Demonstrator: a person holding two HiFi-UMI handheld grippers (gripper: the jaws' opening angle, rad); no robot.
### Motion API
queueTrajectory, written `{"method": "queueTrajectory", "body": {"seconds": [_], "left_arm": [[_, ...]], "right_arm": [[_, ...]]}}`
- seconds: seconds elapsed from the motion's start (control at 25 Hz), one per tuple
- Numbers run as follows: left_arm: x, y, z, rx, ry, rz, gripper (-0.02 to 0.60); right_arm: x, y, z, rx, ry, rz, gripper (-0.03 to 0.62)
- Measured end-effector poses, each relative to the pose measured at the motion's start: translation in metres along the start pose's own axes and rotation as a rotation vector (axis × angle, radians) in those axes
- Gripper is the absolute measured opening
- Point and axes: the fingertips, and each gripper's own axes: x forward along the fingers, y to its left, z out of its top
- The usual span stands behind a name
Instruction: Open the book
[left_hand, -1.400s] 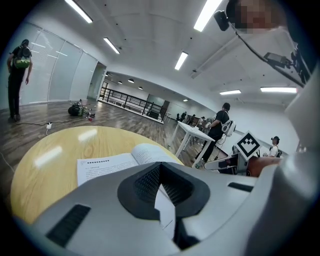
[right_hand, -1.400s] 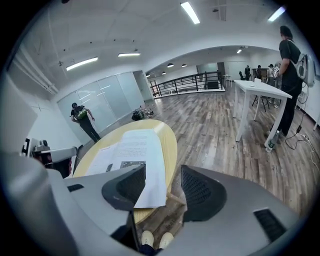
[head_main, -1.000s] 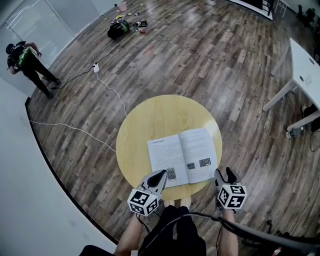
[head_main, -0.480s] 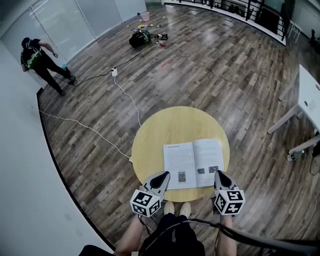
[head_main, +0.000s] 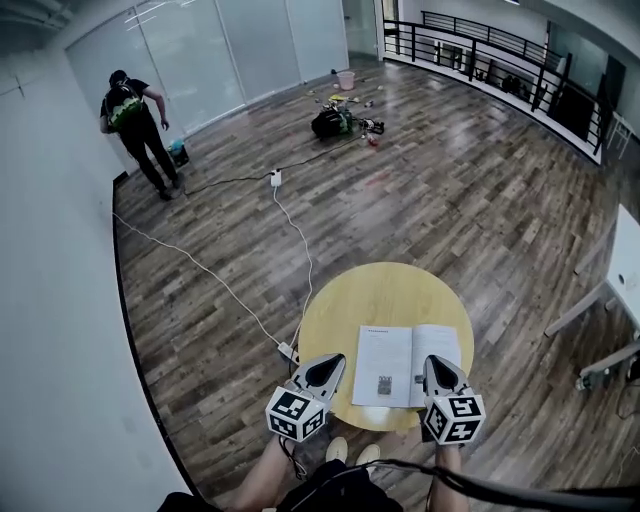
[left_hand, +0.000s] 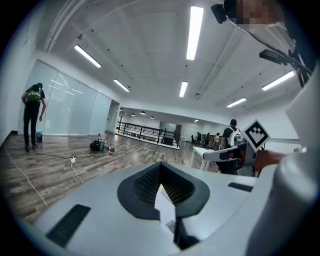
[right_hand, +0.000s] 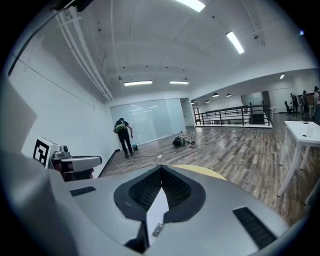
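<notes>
Left gripper (head_main: 336, 358): clenched. In the left gripper view (left_hand: 160, 167) the two black pads meet at the tips, with no page or other thing caught between them.
Left gripper place: at the near left edge of the round table (head_main: 380, 290), just beside the book's left page in the head view.
Right gripper (head_main: 432, 359): clenched as well. The right gripper view (right_hand: 161, 172) shows the pads closed tip to tip, gripping nothing.
Right gripper place: its tip overlaps the book's near right corner in the head view; whether it touches the paper cannot be told.
Book (head_main: 400, 350): lies open and flat on the near half of the yellow table top, two white pages showing and a small dark picture low on each.
Aim: both gripper views look out across the room; a strip of the yellow table top shows just past the right jaws.
Floor: a white cable (head_main: 300, 250) and power strip (head_main: 275, 178) run across the wood planks.
Person (head_main: 135, 120): stands far off by the glass wall.
</notes>
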Motion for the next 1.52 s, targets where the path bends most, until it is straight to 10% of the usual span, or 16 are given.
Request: {"method": "queueTrajectory", "body": {"seconds": [0.56, 1.52], "left_arm": [[-0.050, 0.043, 0.071, 0.069, -0.134, 0.105, -0.005], [-0.062, 0.042, 0.081, 0.104, -0.167, 0.090, -0.005]], "right_arm": [[0.016, 0.099, 0.082, -0.125, -0.126, 0.160, 0.003], [0.012, 0.138, 0.087, -0.157, -0.156, 0.206, 0.003]]}}
